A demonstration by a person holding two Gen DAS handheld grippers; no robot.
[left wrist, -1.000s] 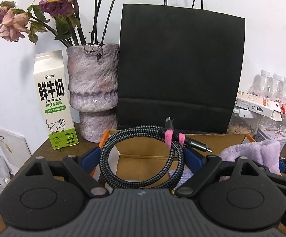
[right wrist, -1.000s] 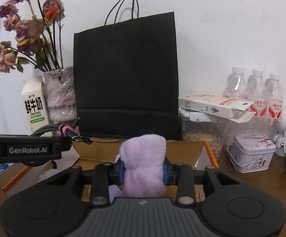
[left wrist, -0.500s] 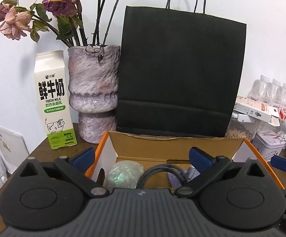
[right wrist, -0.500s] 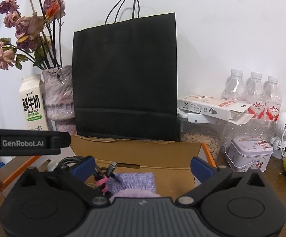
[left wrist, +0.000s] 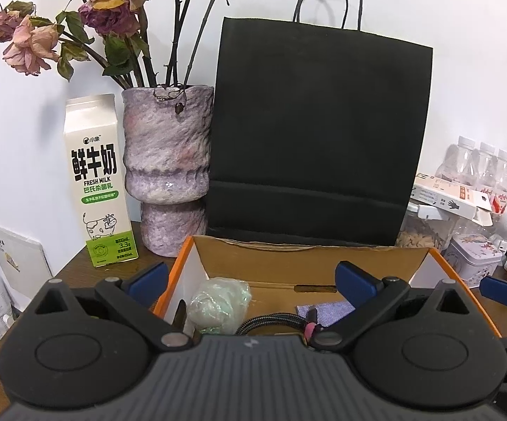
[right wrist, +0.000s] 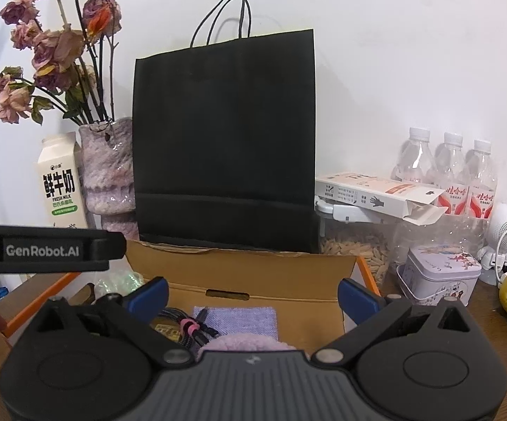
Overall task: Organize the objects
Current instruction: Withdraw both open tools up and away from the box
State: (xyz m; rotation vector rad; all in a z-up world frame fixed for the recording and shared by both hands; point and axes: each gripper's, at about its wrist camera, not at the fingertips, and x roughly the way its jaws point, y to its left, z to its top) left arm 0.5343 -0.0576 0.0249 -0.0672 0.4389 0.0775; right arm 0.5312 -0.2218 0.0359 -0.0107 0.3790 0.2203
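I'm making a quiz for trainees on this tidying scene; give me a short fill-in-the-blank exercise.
1. The coiled braided cable with a pink strap lies inside the cardboard ____.
2. Directly behind the orange-edged box stands a ____ paper bag.
3. The white milk carton stands beside the purple ____ of dried roses.

Missing: box; black; vase

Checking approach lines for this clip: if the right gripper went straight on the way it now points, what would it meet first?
Probably the far inner wall of the cardboard box, near its slot. The right gripper is open and empty, above the fluffy purple cloth; depth is unclear, so it might meet the box floor first.
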